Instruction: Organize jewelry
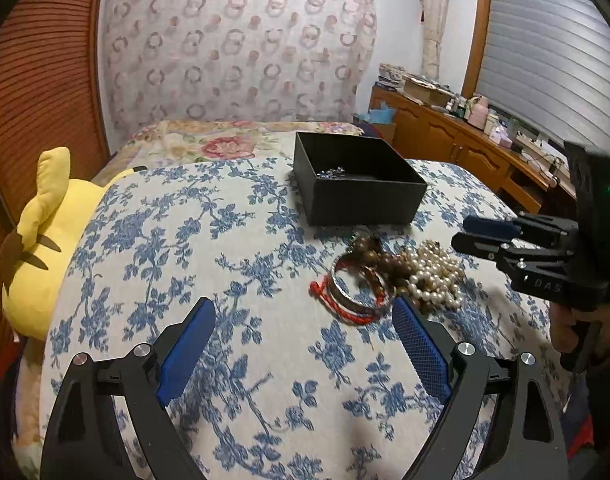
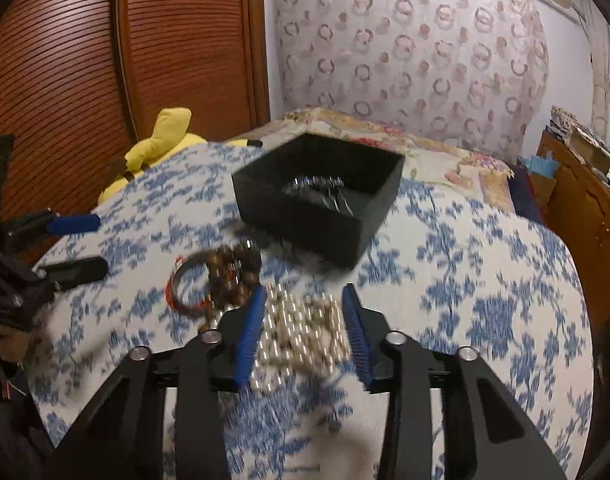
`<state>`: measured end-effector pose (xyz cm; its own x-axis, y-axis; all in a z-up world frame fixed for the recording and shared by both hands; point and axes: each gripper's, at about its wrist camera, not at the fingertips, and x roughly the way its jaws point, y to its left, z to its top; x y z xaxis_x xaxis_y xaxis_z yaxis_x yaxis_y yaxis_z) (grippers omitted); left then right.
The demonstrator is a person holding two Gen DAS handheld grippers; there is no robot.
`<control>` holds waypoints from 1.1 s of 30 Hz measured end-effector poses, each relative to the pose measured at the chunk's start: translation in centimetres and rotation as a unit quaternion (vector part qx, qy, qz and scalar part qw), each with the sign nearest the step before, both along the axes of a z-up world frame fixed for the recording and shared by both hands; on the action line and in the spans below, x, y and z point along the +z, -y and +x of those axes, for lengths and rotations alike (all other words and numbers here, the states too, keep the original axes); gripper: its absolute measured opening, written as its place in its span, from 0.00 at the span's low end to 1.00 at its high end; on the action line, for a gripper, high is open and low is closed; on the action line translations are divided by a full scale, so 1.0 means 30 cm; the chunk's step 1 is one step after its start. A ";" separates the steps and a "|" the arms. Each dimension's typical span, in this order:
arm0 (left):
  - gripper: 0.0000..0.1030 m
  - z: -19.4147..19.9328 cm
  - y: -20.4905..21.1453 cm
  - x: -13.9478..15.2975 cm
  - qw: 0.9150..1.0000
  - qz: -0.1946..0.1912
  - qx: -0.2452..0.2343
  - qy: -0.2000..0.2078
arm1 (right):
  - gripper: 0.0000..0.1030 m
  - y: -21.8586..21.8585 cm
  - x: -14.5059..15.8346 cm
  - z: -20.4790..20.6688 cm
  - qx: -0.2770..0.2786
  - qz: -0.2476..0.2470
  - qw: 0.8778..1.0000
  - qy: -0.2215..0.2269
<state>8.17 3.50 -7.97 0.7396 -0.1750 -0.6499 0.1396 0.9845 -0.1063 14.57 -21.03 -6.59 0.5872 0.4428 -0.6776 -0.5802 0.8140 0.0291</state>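
A black open box (image 1: pixel 361 184) stands on the blue-flowered cloth, with a silvery piece of jewelry (image 2: pixel 321 188) inside. In front of it lies a pile: a pearl necklace (image 1: pixel 437 276), brown wooden beads (image 1: pixel 381 256) and a red and silver bangle (image 1: pixel 353 300). My left gripper (image 1: pixel 305 320) is open, just short of the bangle. My right gripper (image 2: pixel 303 300) is open with its fingers on either side of the pearl necklace (image 2: pixel 301 332), just above it. The right gripper also shows in the left wrist view (image 1: pixel 465 236), to the right of the pile.
A yellow plush toy (image 1: pixel 45 240) lies at the left edge of the bed. A wooden louvred door (image 2: pixel 105 60) stands behind it. A wooden dresser (image 1: pixel 465 144) with clutter runs along the right wall.
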 end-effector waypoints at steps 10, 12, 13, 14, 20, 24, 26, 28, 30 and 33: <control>0.85 -0.047 0.031 -0.016 1.000 0.008 -0.011 0.000 | 0.27 0.016 -0.057 -0.025 0.000 -0.013 1.000 -0.022; 0.85 -0.052 0.033 -0.017 1.000 0.008 -0.013 -0.001 | 0.26 0.005 -0.066 -0.018 0.003 -0.009 0.999 -0.031; 0.85 -0.052 0.035 -0.016 1.000 0.007 -0.014 -0.001 | 0.26 -0.003 -0.069 -0.014 0.004 -0.010 0.999 -0.034; 0.85 -0.056 0.036 -0.017 1.000 0.007 -0.016 -0.001 | 0.26 -0.012 -0.073 -0.010 0.007 -0.012 0.999 -0.035; 0.85 -0.058 0.043 -0.023 1.000 0.006 -0.018 -0.003 | 0.25 -0.045 -0.081 0.024 0.006 -0.020 0.999 -0.037; 0.85 -0.059 0.046 -0.027 1.000 0.006 -0.020 -0.004 | 0.25 -0.062 -0.092 0.038 0.005 -0.045 0.999 -0.030; 0.85 -0.060 0.046 -0.028 1.000 0.005 -0.020 -0.003 | 0.26 -0.064 -0.094 0.036 0.005 -0.052 0.998 -0.028; 0.85 -0.060 0.046 -0.028 1.000 0.005 -0.019 -0.003 | 0.27 -0.062 -0.096 0.033 0.007 -0.053 0.998 -0.030; 0.85 -0.060 0.046 -0.029 1.000 0.006 -0.020 -0.004 | 0.27 -0.065 -0.101 0.030 0.013 -0.057 0.998 -0.032; 0.85 -0.062 0.045 -0.032 1.000 0.006 -0.020 -0.005 | 0.26 -0.074 -0.105 0.033 0.020 -0.060 0.997 -0.034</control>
